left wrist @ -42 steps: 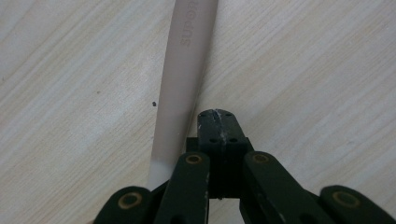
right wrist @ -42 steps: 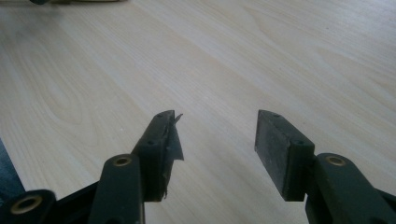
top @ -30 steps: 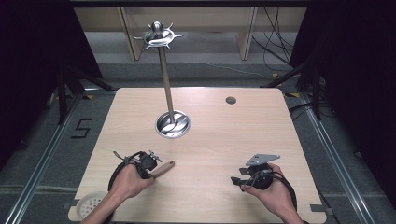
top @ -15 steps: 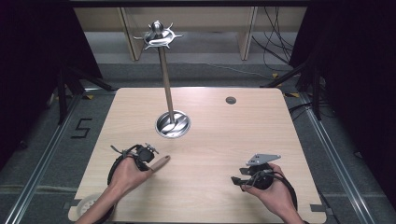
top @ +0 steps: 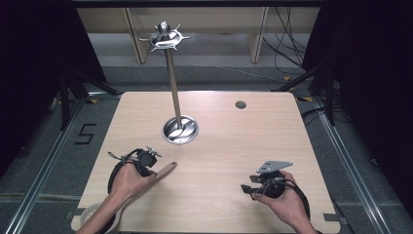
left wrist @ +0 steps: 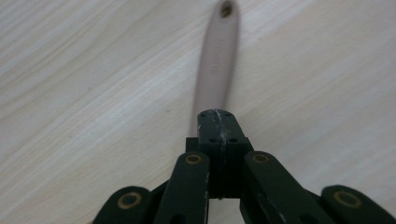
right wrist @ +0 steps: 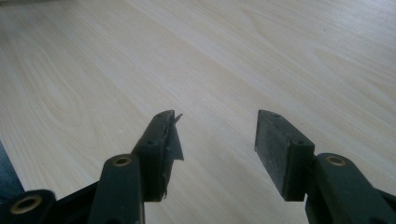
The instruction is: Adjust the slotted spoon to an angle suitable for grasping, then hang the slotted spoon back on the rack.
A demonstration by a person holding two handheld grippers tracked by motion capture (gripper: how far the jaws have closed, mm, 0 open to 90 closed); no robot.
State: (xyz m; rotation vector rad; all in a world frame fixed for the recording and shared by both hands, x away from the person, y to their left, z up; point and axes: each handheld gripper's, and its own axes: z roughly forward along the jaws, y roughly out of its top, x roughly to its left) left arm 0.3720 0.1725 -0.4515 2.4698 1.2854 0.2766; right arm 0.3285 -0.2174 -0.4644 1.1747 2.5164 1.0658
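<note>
The left gripper (left wrist: 218,122), clamped on the long beige utensil handle (left wrist: 215,60), likely must next hang it on the tall steel hook stand (top: 171,78), while the right gripper (right wrist: 217,135) gapes empty.

Matt, pale wood-grain table (top: 234,146); shiny polished-metal stand (top: 174,97); smooth, matt beige handle (left wrist: 215,60); matt black plastic claw (left wrist: 215,122).

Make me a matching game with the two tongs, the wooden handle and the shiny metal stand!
Things:
1. left tongs
2. right tongs
3. wooden handle
4. metal stand

States:
A. upright on the table, far from both hands
B. open, nothing between them
C. sticking out past the shut tips
D. shut on a handle

Pairs: 1-D, 2-B, 3-C, 4-A
</note>
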